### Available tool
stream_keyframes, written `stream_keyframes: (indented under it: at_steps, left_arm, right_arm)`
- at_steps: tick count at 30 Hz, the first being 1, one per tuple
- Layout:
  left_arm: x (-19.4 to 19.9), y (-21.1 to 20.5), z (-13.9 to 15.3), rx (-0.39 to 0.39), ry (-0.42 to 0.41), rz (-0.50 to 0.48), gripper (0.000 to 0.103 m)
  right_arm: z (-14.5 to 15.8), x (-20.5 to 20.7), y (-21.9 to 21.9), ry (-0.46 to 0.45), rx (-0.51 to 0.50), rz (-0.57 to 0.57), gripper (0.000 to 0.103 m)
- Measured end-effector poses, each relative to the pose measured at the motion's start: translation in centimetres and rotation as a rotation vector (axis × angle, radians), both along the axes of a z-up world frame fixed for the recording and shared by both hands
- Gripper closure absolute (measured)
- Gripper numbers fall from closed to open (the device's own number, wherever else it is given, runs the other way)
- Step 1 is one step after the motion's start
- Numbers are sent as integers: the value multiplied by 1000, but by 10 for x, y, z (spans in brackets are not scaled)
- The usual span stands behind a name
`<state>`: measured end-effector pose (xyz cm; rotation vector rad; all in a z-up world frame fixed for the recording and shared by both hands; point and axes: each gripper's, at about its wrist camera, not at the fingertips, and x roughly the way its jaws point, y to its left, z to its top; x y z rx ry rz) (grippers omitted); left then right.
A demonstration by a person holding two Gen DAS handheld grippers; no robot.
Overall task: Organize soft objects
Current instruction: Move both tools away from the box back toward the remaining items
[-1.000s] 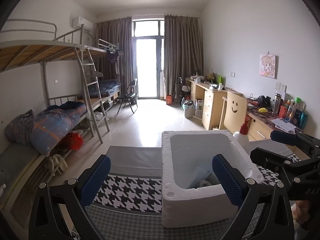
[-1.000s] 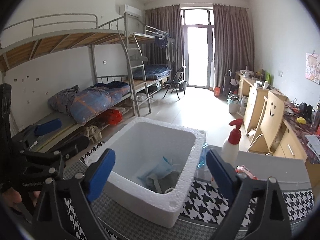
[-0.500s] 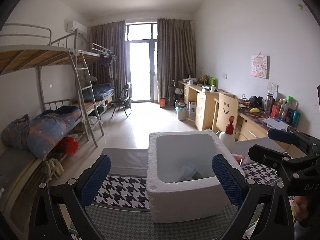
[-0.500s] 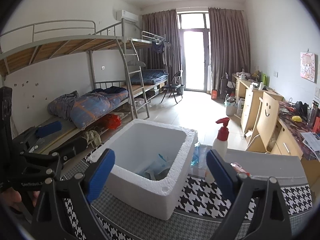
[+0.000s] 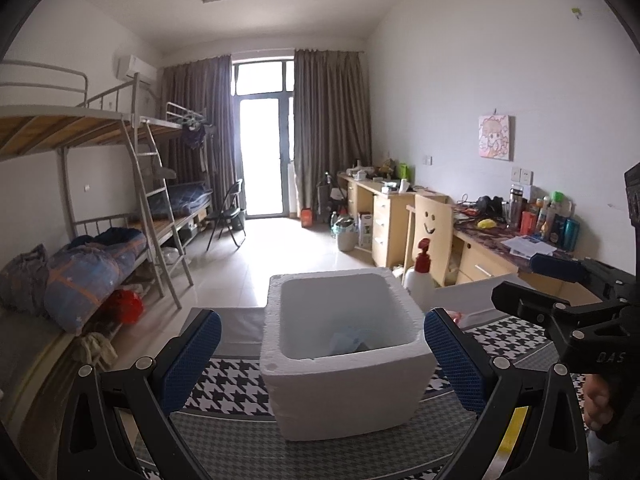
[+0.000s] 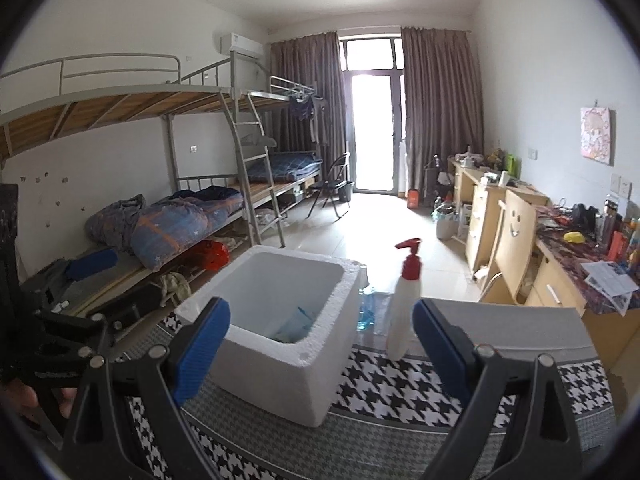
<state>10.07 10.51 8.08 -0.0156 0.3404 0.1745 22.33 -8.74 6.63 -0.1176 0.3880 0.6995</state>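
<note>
A white foam box point(image 5: 344, 372) point(image 6: 276, 364) stands on the houndstooth-patterned table cloth point(image 5: 228, 384) point(image 6: 404, 388). Light blue soft items point(image 5: 348, 340) point(image 6: 294, 322) lie in its bottom, mostly hidden by the walls. My left gripper point(image 5: 320, 360) is open, its blue pads either side of the box and nearer the camera, holding nothing. My right gripper point(image 6: 322, 344) is open too, empty, in front of the box and the spray bottle. Each gripper shows at the edge of the other's view.
A white spray bottle with a red nozzle point(image 6: 406, 300) point(image 5: 420, 280) stands right of the box. A clear plastic bottle point(image 6: 368, 304) lies behind. Bunk beds with bedding point(image 6: 172, 220) line the left wall, desks and a smiley chair point(image 5: 430, 228) the right.
Both grippers have pulled back and up from the box, so it looks smaller and lower in both views. Both stay open and empty.
</note>
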Motion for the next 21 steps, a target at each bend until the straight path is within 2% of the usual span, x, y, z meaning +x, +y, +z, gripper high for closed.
stream_keyframes:
  at_steps: [21]
  left_arm:
    - [-20,-29,-20,-37,-10,-53,1]
  right_arm:
    - [-14,-22,-36,3,30,-43,8]
